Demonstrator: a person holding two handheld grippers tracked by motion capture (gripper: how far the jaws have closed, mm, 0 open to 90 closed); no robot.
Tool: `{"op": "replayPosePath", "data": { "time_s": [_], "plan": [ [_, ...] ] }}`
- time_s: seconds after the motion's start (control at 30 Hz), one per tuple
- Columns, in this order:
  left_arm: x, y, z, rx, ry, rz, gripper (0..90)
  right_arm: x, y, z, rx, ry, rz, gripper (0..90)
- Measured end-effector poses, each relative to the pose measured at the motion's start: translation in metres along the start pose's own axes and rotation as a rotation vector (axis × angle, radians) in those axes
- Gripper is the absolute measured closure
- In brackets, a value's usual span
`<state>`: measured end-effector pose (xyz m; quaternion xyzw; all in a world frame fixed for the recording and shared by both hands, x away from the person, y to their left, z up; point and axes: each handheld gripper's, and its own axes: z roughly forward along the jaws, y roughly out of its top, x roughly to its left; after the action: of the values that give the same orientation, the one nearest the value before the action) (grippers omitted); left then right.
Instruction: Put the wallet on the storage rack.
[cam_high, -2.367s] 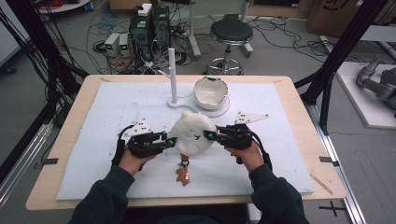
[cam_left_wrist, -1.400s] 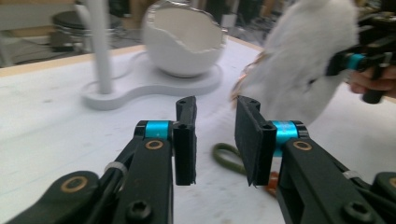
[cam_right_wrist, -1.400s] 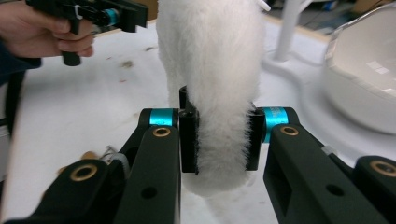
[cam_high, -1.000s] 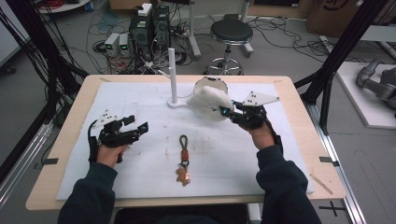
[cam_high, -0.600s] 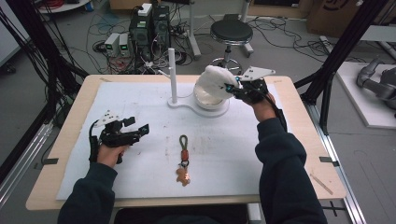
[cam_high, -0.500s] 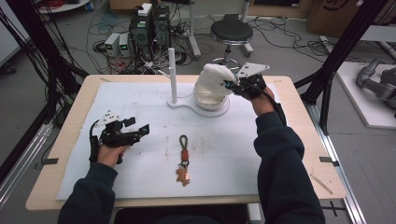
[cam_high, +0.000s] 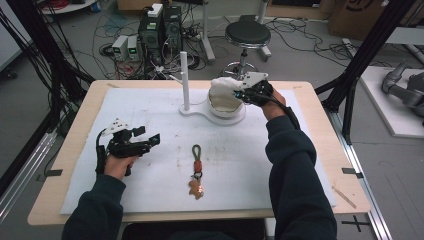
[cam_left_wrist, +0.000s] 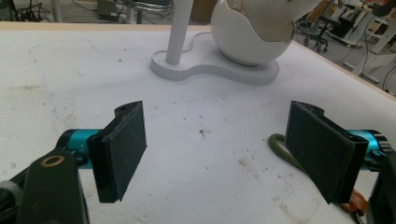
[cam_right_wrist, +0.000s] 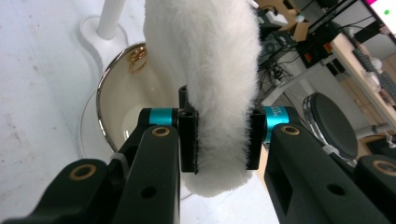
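My right gripper (cam_high: 240, 94) is shut on a white fluffy pad (cam_high: 223, 85) and holds it over a white egg-shaped bowl (cam_high: 226, 106) at the back of the table. In the right gripper view the fluffy pad (cam_right_wrist: 210, 84) is pinched between both jaws of my right gripper (cam_right_wrist: 219, 140), above the bowl's (cam_right_wrist: 122, 112) cream inside, where a small gold ring (cam_right_wrist: 136, 58) lies. My left gripper (cam_high: 147, 136) stands open and holds nothing at the table's left. In the left gripper view my left gripper (cam_left_wrist: 219, 149) hovers low over the white mat.
The bowl stands on a white base with an upright post (cam_high: 184, 77). A keychain (cam_high: 196, 172) with a green loop (cam_left_wrist: 280, 145) lies mid-table, right of the left gripper. Behind the table are a stool (cam_high: 245, 35), cables and black frame legs.
The right gripper has carried the fluffy pad from mid-table up and back to above the bowl. The left gripper let go of it, moved left and now stays still and open.
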<state>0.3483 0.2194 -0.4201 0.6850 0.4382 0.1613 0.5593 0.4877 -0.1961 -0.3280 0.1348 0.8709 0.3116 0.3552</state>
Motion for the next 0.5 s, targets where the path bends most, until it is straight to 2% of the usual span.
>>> {"op": "replayPosePath", "data": {
  "time_s": [0.1, 0.17, 0.2, 0.23, 0.27, 0.3, 0.33, 0.37, 0.4, 0.47, 0.5],
  "plan": [
    [0.000, 0.000, 0.000, 0.000, 0.001, 0.000, 20.7, 0.006, -0.003, 0.011, 0.026, 0.006, 0.015, 68.8],
    [0.000, 0.000, 0.000, -0.002, 0.002, -0.001, 20.7, 0.008, -0.005, 0.014, 0.017, 0.008, 0.083, 60.8],
    [0.000, 0.000, 0.000, -0.002, 0.002, -0.001, 20.7, 0.008, -0.005, 0.014, 0.017, 0.008, 0.083, 60.8],
    [0.000, 0.000, -0.001, -0.003, 0.001, -0.001, 20.7, 0.007, -0.007, 0.013, -0.010, 0.014, 0.127, 56.9],
    [0.000, -0.001, -0.001, -0.004, 0.001, -0.001, 21.0, 0.004, -0.011, 0.010, -0.066, 0.034, 0.223, 53.4],
    [0.000, -0.001, -0.001, -0.004, 0.001, -0.001, 21.0, 0.004, -0.011, 0.010, -0.066, 0.034, 0.223, 53.4],
    [0.001, -0.002, -0.001, -0.002, 0.002, -0.005, 21.4, 0.001, -0.014, 0.006, -0.113, 0.070, 0.287, 57.1],
    [0.001, -0.002, -0.001, -0.002, 0.002, -0.005, 21.4, -0.001, -0.016, 0.005, -0.135, 0.086, 0.309, 60.0],
    [0.001, -0.002, -0.001, -0.001, 0.002, -0.008, 21.4, -0.001, -0.016, 0.005, -0.135, 0.086, 0.309, 60.0],
    [0.001, -0.002, -0.001, -0.003, 0.000, -0.004, 21.5, -0.003, -0.020, 0.004, -0.176, 0.127, 0.360, 70.8],
    [0.001, -0.002, -0.001, -0.001, 0.000, -0.003, 21.5, -0.003, -0.020, 0.004, -0.176, 0.127, 0.360, 70.8]
  ]
}}
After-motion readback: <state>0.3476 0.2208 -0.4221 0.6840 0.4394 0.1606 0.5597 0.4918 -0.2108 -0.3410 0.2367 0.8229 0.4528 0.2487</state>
